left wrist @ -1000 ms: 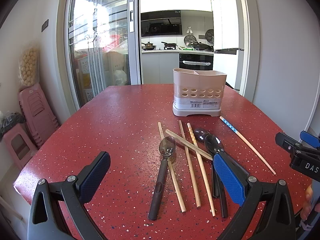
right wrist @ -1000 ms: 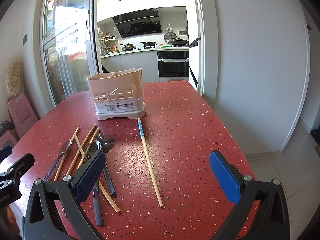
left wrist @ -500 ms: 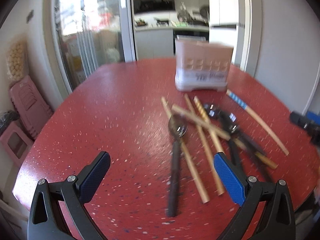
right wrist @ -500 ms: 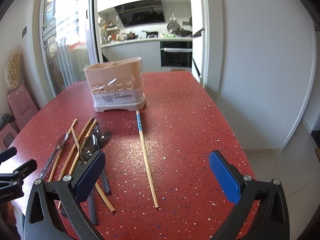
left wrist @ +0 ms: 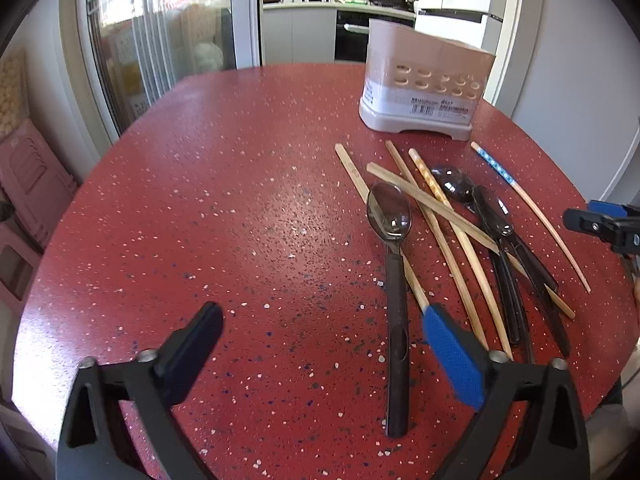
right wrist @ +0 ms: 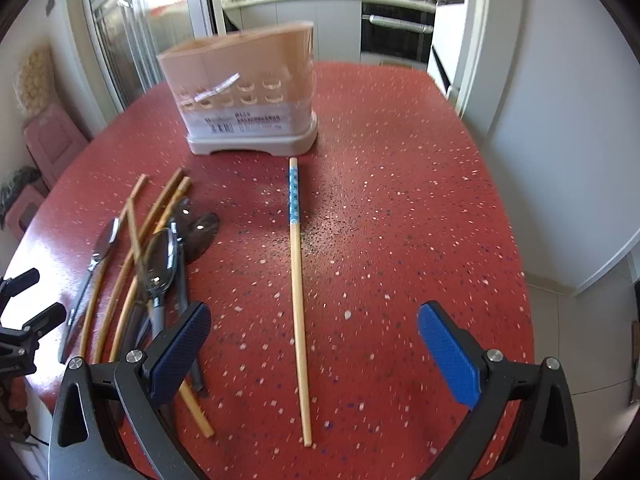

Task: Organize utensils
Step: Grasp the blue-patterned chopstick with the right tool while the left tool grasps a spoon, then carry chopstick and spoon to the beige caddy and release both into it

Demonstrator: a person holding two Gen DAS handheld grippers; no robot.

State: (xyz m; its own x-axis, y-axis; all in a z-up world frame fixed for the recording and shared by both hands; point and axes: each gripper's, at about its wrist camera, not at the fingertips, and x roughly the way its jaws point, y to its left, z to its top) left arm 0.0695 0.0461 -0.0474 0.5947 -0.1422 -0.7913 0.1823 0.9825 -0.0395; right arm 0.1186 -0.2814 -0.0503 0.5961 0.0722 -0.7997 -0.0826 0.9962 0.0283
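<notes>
1. Both jaws stand wide and hold nothing: the left gripper (left wrist: 320, 354) hangs over the near edge of the tabletop (left wrist: 240, 208), the right gripper (right wrist: 314, 346) straddles the blue-patterned chopstick (right wrist: 297, 280).
2. The spoons (left wrist: 390, 216) and plain chopsticks (left wrist: 440, 232) lie crossed in a heap near the right edge, in front of the holder (left wrist: 424, 84) at the far side.
3. Risk, as I judge it: pulling one piece from the heap drags its neighbours; a thin chopstick may roll or slip from the pads.
4. Compared with a second ago, both cameras sit lower and closer, and the left one is tilted, its view turned leftward.
</notes>
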